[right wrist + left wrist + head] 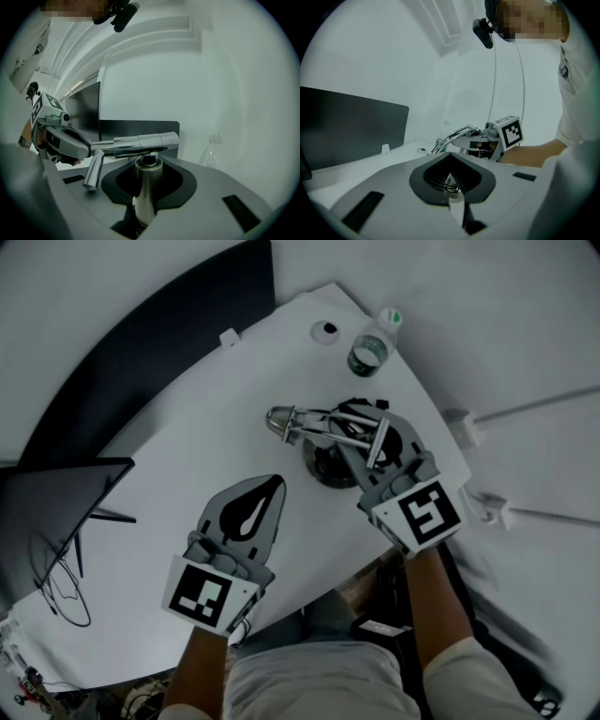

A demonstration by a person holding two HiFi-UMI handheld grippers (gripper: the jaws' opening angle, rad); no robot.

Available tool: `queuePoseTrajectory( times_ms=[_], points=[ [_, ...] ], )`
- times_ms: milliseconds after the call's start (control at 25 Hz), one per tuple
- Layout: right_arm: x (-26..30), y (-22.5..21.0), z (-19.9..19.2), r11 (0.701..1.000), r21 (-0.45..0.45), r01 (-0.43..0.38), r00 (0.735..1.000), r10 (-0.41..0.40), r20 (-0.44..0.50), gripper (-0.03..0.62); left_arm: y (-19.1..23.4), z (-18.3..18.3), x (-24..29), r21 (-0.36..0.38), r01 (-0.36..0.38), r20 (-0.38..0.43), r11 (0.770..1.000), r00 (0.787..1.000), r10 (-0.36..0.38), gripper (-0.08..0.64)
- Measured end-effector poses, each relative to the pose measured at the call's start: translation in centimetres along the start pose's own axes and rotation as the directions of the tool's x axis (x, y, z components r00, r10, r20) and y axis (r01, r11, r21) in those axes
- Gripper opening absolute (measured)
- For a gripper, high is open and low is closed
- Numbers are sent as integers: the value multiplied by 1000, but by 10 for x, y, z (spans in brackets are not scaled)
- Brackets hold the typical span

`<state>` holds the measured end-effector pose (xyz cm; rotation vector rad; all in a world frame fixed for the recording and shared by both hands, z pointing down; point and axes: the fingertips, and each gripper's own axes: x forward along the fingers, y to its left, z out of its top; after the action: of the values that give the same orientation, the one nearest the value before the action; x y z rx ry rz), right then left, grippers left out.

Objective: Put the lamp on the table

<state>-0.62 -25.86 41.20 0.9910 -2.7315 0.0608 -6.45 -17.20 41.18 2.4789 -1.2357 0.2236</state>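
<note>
1. The lamp point(319, 427), a chrome one with a round dark base, is seen on the white table point(187, 418), near its right edge.
2. Its upright post point(146, 187) is enclosed by the right gripper point(375, 432), whose jaws are closed against it.
3. The lamp's horizontal chrome head point(140, 140) is seen just beyond the top of the post, and a short chrome tube point(93, 169) is slanted down at its left end.
4. The left gripper point(267, 491) is held over the table beside the lamp and apart from it. Its jaws are brought together and nothing is gripped.
5. A clear bottle point(373, 343) is stood further back, near the table's far corner, apart from the lamp.
6. A dark monitor point(56, 507) is placed at the table's left side.
</note>
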Motion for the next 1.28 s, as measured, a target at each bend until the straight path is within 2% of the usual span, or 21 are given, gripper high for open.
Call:
queuePoseTrajectory(
  times_ms=[160,400,760,1280],
  points=[
    [-1,-1,-1,1000,28,9,1000,-10,11,72,-5,-1,1,-3,8,2,1000,1000,-8,3],
    [-2,-2,-1,999,17,28,999,-29,24,78,-5,-2,-2,-6,2,-1,1000,1000,-2,3],
    [-8,-2,-4,999,10,45,999,-45,10,155,-11,2,-2,-1,10,8,1000,1000,-10,3],
    [-40,1,-8,996,-7,89,996,-89,-22,155,-27,9,-10,16,36,16,999,999,-36,3]
  ],
)
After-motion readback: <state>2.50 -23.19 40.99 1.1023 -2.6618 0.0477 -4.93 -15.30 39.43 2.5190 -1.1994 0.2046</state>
